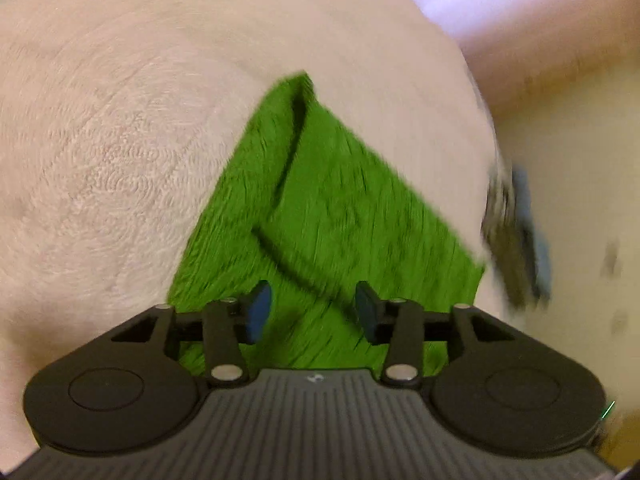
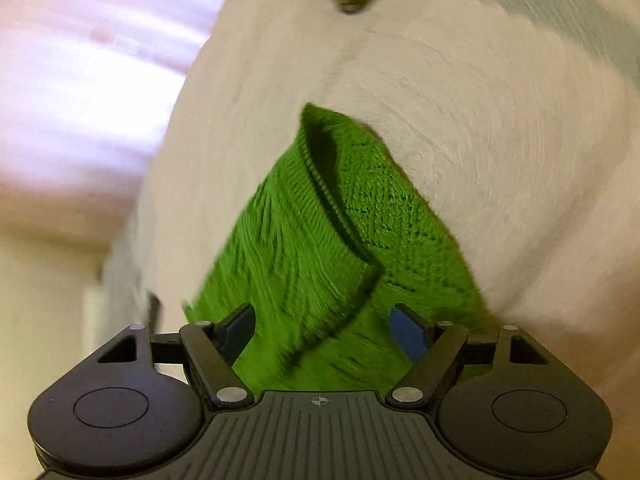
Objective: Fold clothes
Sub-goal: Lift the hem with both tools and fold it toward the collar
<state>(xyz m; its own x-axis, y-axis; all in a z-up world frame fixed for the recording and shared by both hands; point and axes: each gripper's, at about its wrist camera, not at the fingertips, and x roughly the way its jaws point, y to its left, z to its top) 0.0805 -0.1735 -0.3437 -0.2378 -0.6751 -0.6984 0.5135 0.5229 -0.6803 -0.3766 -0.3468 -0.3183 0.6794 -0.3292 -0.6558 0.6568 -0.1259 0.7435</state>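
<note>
A green knitted garment (image 1: pixel 328 216), one layer already doubled over itself, is seen lying on a pale towelling-covered surface (image 1: pixel 120 140), with the left tongs (image 1: pixel 312 312) and right tongs (image 2: pixel 324 332) both parted and empty just above its near edge, apparently having let go so the fold can settle.

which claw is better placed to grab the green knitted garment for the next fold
Probably the right claw: it is open with a raised folded edge of the green knitted garment just ahead. The left claw, also open, faces flatter fabric. Blur makes this tentative.
</note>
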